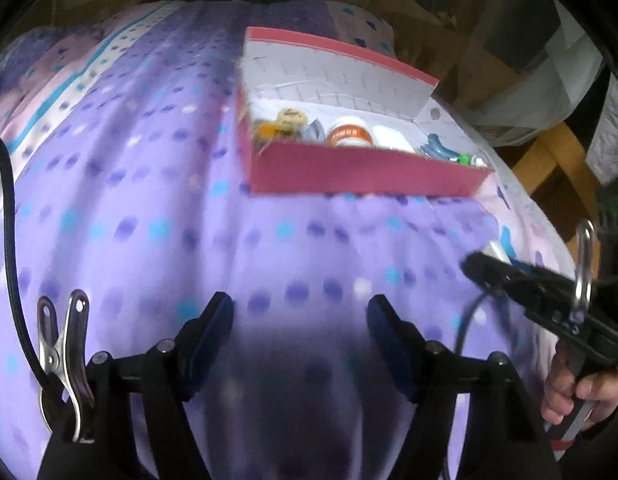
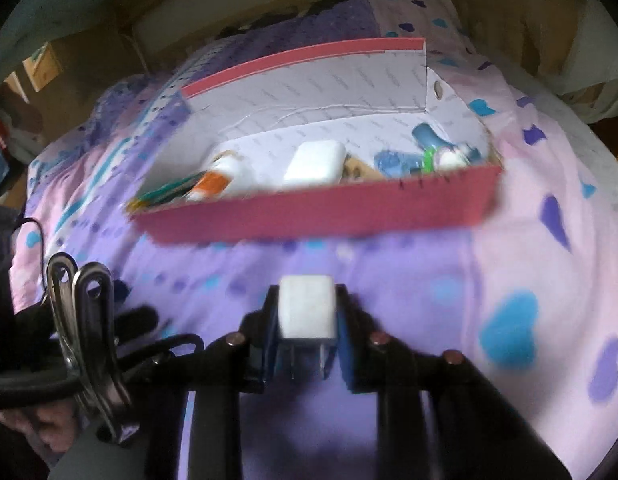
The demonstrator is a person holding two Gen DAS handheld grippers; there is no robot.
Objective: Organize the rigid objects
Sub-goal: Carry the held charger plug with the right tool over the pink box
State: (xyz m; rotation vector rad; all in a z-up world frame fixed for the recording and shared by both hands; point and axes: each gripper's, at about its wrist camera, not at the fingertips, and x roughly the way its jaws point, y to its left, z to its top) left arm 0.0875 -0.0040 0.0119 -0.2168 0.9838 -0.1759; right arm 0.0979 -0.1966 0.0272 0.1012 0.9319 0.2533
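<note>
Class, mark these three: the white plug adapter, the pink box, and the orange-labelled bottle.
white plug adapter [image 2: 307,307]: right wrist view, front face.
pink box [image 2: 329,214]: right wrist view, near wall.
orange-labelled bottle [image 1: 347,135]: left wrist view, label.

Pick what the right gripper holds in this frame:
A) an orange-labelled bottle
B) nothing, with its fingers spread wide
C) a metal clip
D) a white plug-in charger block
D: the right gripper is closed on a white charger block, prongs pointing back toward the camera.

Left gripper [image 1: 300,316] hanging open over the dotted purple bedspread [image 1: 149,208]

A pink box [image 1: 361,172] is sitting at twelve o'clock, holding small items; at three o'clock the right gripper [image 1: 483,262] is pinching a white charger [image 1: 496,250].
</note>
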